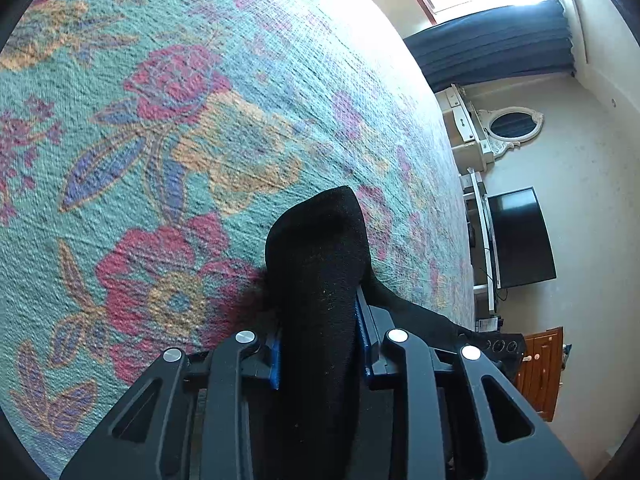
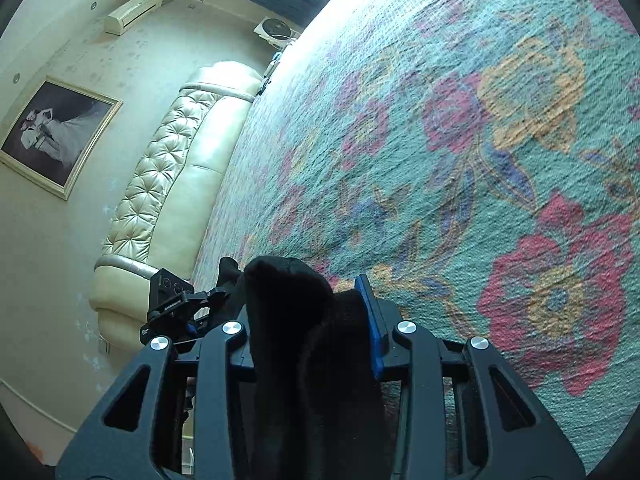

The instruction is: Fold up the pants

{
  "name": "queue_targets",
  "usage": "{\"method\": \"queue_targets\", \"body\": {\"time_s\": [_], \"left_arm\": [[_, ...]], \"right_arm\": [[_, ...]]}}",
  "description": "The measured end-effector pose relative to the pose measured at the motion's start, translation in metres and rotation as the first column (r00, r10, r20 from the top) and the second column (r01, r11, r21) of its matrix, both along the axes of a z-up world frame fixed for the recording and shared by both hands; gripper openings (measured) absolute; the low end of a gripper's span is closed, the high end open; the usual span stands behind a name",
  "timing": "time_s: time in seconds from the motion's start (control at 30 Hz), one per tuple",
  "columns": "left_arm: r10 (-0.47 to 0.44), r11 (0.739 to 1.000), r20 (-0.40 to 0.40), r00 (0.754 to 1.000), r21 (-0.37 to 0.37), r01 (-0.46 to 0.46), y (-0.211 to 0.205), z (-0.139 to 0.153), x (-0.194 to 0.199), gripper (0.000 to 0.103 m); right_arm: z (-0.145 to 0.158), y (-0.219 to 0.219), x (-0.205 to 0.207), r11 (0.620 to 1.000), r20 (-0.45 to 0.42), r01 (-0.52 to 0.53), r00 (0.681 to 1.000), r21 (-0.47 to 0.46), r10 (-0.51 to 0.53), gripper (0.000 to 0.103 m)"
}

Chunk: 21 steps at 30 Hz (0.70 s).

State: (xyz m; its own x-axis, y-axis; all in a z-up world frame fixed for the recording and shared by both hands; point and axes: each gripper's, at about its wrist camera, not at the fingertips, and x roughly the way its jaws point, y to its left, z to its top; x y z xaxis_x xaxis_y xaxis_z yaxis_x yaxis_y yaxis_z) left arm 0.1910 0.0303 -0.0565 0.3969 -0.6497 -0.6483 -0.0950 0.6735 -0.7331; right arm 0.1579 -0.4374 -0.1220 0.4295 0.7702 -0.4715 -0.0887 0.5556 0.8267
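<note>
Left wrist view shows me my left gripper (image 1: 318,344) clamped on a thick fold of the black pants (image 1: 320,280), the blue pads (image 1: 362,320) pressing the cloth from both sides. That fold rises in front of the lens and hides the fingertips and a patch of the floral bedspread (image 1: 180,140) just beyond it. More of the pants trails off past the right finger toward the edge of the bedspread. Beyond that edge I see a dark television (image 1: 520,236), a white dresser with an oval mirror (image 1: 514,124), a wooden cabinet (image 1: 540,368) and a blue curtain (image 1: 496,44) below a bright window.

From the right wrist camera, my right gripper (image 2: 312,320) is likewise closed on a bunched fold of the pants (image 2: 304,340); one blue pad (image 2: 370,324) shows against the cloth, the other is covered by it. The left gripper (image 2: 176,308) sits just beside that fold, at the near edge of the bedspread (image 2: 460,140). Past the bedspread stand a cream tufted headboard (image 2: 168,184), a framed picture (image 2: 56,136) and a wall air conditioner (image 2: 134,10).
</note>
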Motion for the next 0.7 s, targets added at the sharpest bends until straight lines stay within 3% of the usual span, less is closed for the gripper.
{"method": "queue_targets", "body": {"time_s": [0.23, 0.57, 0.7], "left_arm": [[-0.013, 0.999, 0.023, 1.000, 0.051, 0.012, -0.002, 0.014, 0.035, 0.028], [0.004, 0.996, 0.021, 1.000, 0.090, -0.006, 0.015, 0.006, 0.070, 0.028], [0.008, 0.997, 0.007, 1.000, 0.080, -0.008, 0.019, -0.004, 0.077, 0.028]], "right_arm": [[0.002, 0.003, 0.034, 0.999, 0.017, 0.030, 0.999, 0.027, -0.031, 0.035], [0.002, 0.023, 0.095, 0.999, 0.025, 0.027, 0.999, 0.036, -0.028, 0.035], [-0.012, 0.024, 0.110, 0.998, -0.008, 0.035, 0.999, 0.055, -0.034, 0.035]]}}
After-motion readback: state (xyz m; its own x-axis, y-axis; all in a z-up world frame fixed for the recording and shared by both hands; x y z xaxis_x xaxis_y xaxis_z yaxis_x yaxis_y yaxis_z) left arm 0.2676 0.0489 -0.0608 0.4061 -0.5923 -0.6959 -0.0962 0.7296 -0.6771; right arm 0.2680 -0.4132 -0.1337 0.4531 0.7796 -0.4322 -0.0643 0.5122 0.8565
